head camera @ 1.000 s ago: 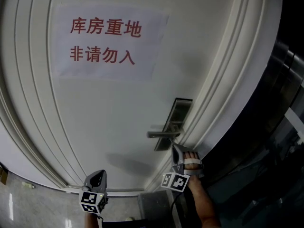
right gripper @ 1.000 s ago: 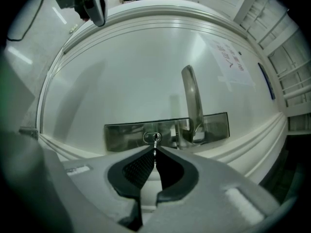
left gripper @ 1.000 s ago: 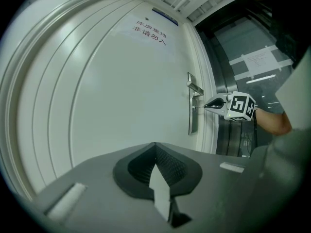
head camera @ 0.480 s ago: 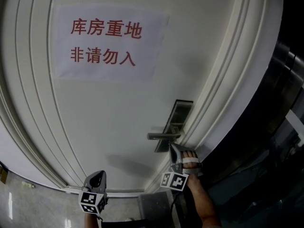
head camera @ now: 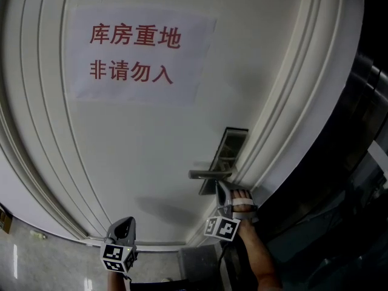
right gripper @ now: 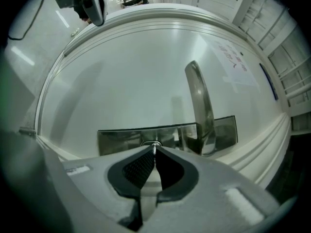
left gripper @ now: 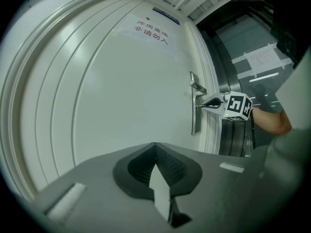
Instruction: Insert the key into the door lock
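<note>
Metal key (right gripper: 155, 147) level, tip twd lock (right gripper: 131, 140)

We see the key (right gripper: 155, 146) only as a thin silvery sliver. It is pinched between the closed tips of the right claw (right gripper: 155, 152) and points level at the door lock (right gripper: 121, 140). The lock is a long, shiny metal plate set near the edge of the white door (head camera: 139, 144), with a lever handle (right gripper: 199, 101) standing out from it. The key's tip meets a small round keyhole (right gripper: 148, 143) on the plate, to one side of the handle. How deep it sits we cannot tell.
</note>
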{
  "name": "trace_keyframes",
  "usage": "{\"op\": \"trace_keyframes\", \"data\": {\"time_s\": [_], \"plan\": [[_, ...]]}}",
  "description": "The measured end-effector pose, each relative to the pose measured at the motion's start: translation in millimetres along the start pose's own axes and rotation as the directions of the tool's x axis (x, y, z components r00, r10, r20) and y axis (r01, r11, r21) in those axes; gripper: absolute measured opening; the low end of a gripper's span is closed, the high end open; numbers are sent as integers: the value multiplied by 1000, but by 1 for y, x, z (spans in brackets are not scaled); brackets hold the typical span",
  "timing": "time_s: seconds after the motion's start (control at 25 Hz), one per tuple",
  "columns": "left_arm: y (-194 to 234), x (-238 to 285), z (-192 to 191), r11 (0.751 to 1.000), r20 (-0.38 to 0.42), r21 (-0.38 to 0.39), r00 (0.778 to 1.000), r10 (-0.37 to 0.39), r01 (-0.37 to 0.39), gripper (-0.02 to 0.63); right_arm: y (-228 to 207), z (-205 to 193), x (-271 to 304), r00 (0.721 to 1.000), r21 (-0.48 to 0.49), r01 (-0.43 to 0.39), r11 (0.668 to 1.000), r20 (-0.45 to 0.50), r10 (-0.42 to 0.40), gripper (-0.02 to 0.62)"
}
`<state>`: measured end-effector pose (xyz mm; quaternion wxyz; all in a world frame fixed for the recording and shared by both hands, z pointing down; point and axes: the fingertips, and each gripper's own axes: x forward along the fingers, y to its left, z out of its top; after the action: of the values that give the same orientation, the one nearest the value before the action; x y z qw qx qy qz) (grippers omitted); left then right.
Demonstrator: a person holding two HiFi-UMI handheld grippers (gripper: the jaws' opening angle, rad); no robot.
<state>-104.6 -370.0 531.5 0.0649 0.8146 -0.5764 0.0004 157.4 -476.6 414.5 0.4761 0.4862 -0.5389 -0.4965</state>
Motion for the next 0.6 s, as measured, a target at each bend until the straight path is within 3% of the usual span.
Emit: {"op": "trace_keyframes", "data": {"time_s": [0.48, 0.6], "plan": [[-3, -13, 4, 1000, 9, 4, 1000, 12, -12, 2, 1, 0, 1, 1000, 31, -5, 1000, -3, 5, 15], [-3, -17, 4, 1000, 12, 5, 1000, 17, -17, 2, 2, 2, 4, 1000, 26, -9, 1000, 1, 9, 58]]}}
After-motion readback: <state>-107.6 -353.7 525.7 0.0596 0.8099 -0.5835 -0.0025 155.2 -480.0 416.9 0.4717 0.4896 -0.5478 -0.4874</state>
